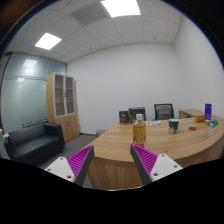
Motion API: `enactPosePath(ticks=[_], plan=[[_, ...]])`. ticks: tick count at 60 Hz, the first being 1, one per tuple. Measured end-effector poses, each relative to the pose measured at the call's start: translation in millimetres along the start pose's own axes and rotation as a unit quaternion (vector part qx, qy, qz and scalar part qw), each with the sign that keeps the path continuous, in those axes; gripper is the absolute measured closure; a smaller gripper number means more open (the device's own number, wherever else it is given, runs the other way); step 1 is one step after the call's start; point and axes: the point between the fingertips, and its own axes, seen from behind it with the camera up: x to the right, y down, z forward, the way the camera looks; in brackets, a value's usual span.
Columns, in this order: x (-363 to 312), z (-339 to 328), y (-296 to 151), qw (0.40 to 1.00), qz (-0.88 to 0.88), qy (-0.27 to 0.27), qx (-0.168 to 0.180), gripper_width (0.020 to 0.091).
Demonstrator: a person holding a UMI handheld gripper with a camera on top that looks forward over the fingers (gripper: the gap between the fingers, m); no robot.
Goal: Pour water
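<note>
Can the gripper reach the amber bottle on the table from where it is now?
Probably yes. The gripper is open and holds nothing, and the amber bottle stands upright on the wooden table beyond the fingers. The tabletop between them looks bare. The green cup stands well to one side.

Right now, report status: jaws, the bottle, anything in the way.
Gripper open, holding nothing. Amber bottle upright on the wooden table, beyond the fingers. Green cup farther along the table. Nothing between fingers and bottle.
</note>
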Motion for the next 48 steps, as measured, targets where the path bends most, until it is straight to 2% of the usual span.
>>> enactPosePath(ticks=[18,26,39,48], plan=[[60,36,-1,0.999,0.009,0.045,-0.005,0.0291],[98,95,-2,0.998,0.007,0.068,-0.004,0.0291],[145,205,15,0.995,-0.012,0.097,-0.033,0.0289],[150,255,15,0.994,-0.030,0.102,-0.030,0.0287]])
